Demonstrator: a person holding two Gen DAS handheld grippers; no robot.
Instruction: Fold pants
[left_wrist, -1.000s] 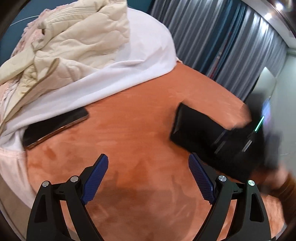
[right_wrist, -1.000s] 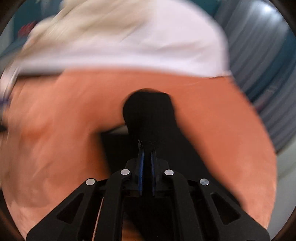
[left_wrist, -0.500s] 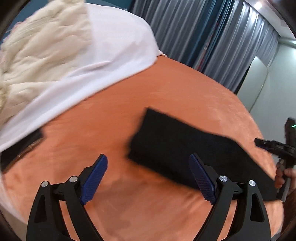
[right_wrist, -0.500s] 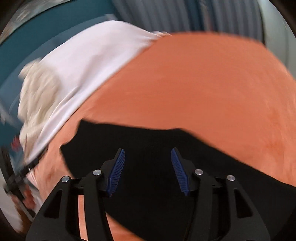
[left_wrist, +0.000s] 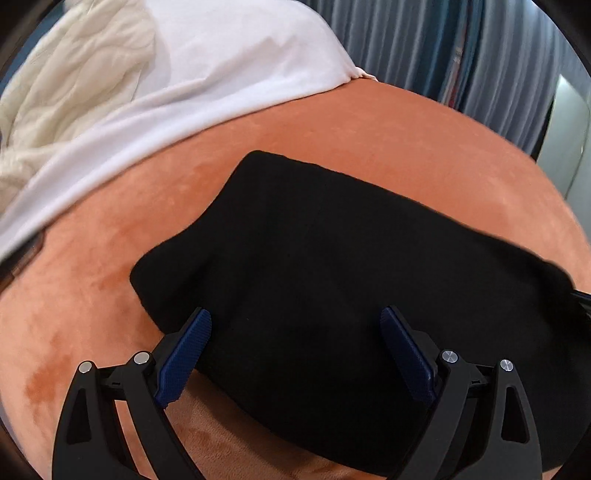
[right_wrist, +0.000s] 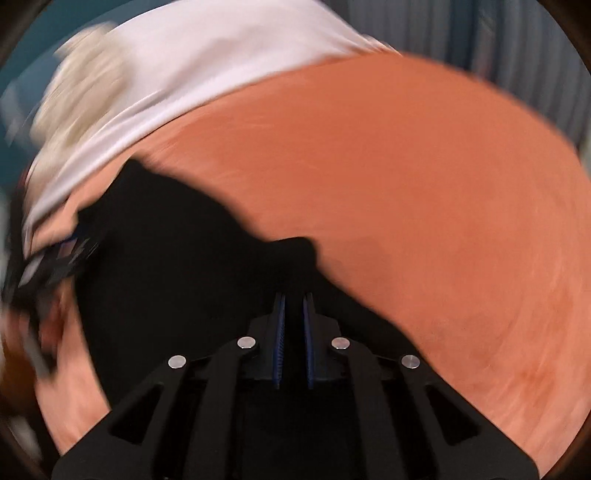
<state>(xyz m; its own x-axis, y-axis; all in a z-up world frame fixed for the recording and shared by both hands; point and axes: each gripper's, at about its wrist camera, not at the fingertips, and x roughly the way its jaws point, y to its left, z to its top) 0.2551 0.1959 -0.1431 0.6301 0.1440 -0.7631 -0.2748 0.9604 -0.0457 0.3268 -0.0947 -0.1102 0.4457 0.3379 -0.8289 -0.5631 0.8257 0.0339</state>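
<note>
Pants (left_wrist: 332, 266): we count one pair, black, lying folded into a broad flat slab on the orange velvet surface (left_wrist: 92, 295). In the left wrist view the slab runs from a rounded corner at upper centre down to the lower right, with its near edge just in front of our left gripper (left_wrist: 295, 332).

Left gripper: we see two blue-padded fingers (left_wrist: 184, 354) set wide apart, one on each side of the near part of the pants. The pads overlap the black cloth in the view; we cannot tell whether they touch it. Nothing sits between them but the fabric below.

Right gripper (right_wrist: 293, 295): in the right wrist view its two fingers stand drawn nearly together, with a narrow dark strip of the pants (right_wrist: 177, 266) pinched between the blue pads. A small bump of black cloth rises just past the fingertips. This view is blurred by motion, so finer detail is not readable.

Other items, counted: one white sheet (left_wrist: 221, 66) across the far side of the orange velvet surface; one cream quilted garment (left_wrist: 66, 103) bunched on it at upper left; one dark flat object (left_wrist: 22, 254) at the left edge, partly under the sheet, too cropped to identify; grey-blue curtains (left_wrist: 443, 48) behind. In the right wrist view the left gripper (right_wrist: 51, 266) appears as a blurred dark shape at the left edge, beside the pants.
</note>
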